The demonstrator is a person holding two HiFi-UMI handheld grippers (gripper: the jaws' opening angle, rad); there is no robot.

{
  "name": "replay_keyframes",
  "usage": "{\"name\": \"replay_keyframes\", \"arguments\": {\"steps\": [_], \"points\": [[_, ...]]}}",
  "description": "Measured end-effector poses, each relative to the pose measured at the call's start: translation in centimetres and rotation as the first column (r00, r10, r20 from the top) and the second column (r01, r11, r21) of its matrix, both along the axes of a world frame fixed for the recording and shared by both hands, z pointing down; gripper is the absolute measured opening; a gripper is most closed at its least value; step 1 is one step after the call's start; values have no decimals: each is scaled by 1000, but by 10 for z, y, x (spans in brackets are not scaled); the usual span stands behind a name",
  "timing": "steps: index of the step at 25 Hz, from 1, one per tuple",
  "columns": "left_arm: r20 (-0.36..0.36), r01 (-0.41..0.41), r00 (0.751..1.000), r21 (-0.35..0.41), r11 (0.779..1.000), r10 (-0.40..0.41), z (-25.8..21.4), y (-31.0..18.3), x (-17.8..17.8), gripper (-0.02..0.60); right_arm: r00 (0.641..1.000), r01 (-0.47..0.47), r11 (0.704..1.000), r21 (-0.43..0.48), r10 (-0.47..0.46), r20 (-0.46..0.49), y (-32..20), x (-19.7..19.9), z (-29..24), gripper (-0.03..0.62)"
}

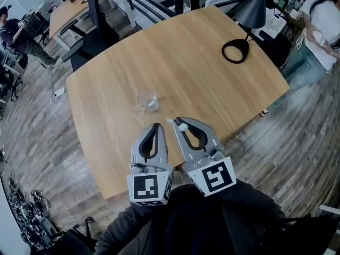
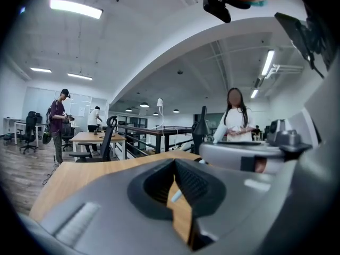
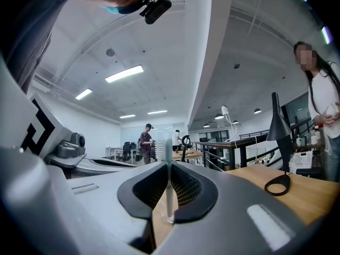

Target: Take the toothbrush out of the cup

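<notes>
**One toothbrush held, one cup on the table**

One clear cup [image 1: 147,101] sits on the one wooden table [image 1: 186,62]. There are two grippers. The right gripper [image 1: 179,122] has its jaws squeezed on the one toothbrush [image 3: 168,166], which is outside the cup and near it. The left gripper [image 1: 156,126] has its jaws together and holds nothing.

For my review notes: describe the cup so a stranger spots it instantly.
Find the big wooden table. Just ahead of the left gripper sits the cup. It is clear glass, unlike the black ring-shaped lamp base.
</notes>
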State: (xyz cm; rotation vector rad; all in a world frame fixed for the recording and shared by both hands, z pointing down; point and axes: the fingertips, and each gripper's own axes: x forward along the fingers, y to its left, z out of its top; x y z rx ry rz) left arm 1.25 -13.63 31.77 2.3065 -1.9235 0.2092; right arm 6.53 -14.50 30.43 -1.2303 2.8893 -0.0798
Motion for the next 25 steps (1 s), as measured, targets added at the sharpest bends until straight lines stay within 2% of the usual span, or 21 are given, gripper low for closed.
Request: {"name": "replay_keyframes", "arguments": {"steps": [25], "points": [[2, -12, 1000, 47, 999, 12, -13, -11, 6, 8, 1000, 12, 999, 33, -12, 10, -10, 5, -14, 20]]}}
